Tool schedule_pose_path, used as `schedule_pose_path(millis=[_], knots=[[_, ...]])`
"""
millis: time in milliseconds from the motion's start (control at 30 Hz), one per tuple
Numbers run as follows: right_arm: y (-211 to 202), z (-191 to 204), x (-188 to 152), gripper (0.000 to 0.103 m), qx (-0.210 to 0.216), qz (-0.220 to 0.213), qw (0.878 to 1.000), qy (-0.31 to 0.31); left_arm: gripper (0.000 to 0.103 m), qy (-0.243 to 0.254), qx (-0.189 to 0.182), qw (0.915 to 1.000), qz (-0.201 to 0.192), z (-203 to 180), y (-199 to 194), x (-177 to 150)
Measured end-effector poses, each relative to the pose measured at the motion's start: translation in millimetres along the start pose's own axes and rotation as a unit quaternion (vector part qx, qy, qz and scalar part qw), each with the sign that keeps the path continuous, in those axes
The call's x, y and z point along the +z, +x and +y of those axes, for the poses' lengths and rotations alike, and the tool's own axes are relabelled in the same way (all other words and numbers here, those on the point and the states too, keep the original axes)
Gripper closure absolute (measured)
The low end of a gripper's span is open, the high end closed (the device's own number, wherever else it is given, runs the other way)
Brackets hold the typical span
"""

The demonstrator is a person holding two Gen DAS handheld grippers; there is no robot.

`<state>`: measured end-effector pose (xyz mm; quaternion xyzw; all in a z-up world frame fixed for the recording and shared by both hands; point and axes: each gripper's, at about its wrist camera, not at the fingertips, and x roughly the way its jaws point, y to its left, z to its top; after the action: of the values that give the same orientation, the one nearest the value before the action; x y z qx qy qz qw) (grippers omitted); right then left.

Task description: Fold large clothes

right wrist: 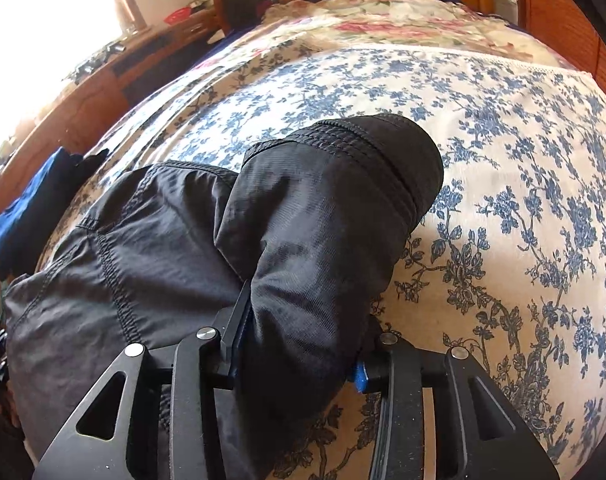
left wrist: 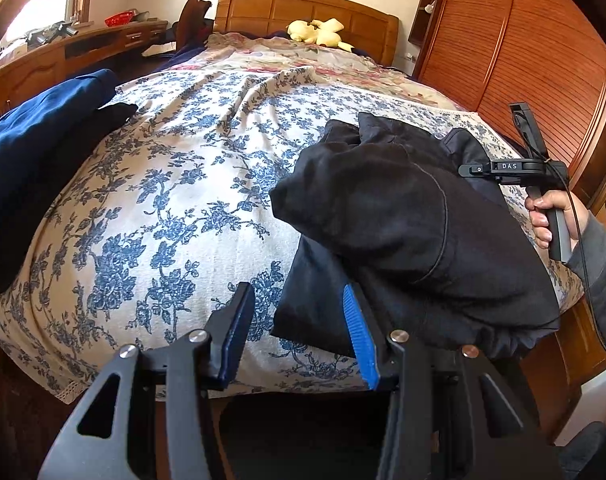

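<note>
A black jacket (left wrist: 403,220) lies bunched on the near right part of the floral bedspread (left wrist: 163,200). My left gripper (left wrist: 297,294) is open at the bed's near edge. Only bedspread shows between its blue pads, and the jacket's lower left corner lies just beside its right finger (left wrist: 361,336). In the right wrist view my right gripper (right wrist: 303,320) is shut on a thick fold of the jacket (right wrist: 303,200), which fills the gap and hides most of the right finger. A person's hand (left wrist: 543,216) holds that tool's handle at the right.
A folded blue garment (left wrist: 35,152) with something black on it lies at the bed's left edge. A yellow plush toy (left wrist: 319,32) sits by the wooden headboard. A wooden wardrobe (left wrist: 523,60) stands to the right and a desk (left wrist: 43,60) to the left.
</note>
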<state>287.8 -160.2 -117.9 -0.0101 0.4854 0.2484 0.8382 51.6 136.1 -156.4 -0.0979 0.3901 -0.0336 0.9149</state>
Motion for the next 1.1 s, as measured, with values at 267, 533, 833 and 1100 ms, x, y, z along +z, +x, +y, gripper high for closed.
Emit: schedule_pose_path(millis=[267, 533, 833, 1100], knots=[[9.6, -6.1, 0.3, 0.049, -0.001, 0.008, 1.0, 0.014, 0.058, -0.008, -0.009, 0.9998, 0.017, -0.3, 12.4, -7.5], [13.1, -8.9, -6.5, 0.044, 0.005, 0.003, 1.0, 0.031, 0.058, -0.03, -0.027, 0.999, 0.019, 4.1, 18.8, -14.2], [2.4, 3.8, -9.7, 0.058, 0.009, 0.007, 1.0, 0.009, 0.081, -0.033, -0.055, 0.9979, 0.004, 6.3, 17.7, -18.4], [-28.6, 37.4, 4.5, 0.07, 0.017, -0.046, 0.999, -0.017, 0.091, -0.009, -0.074, 0.9969, -0.024, 6.4, -2.2, -10.9]])
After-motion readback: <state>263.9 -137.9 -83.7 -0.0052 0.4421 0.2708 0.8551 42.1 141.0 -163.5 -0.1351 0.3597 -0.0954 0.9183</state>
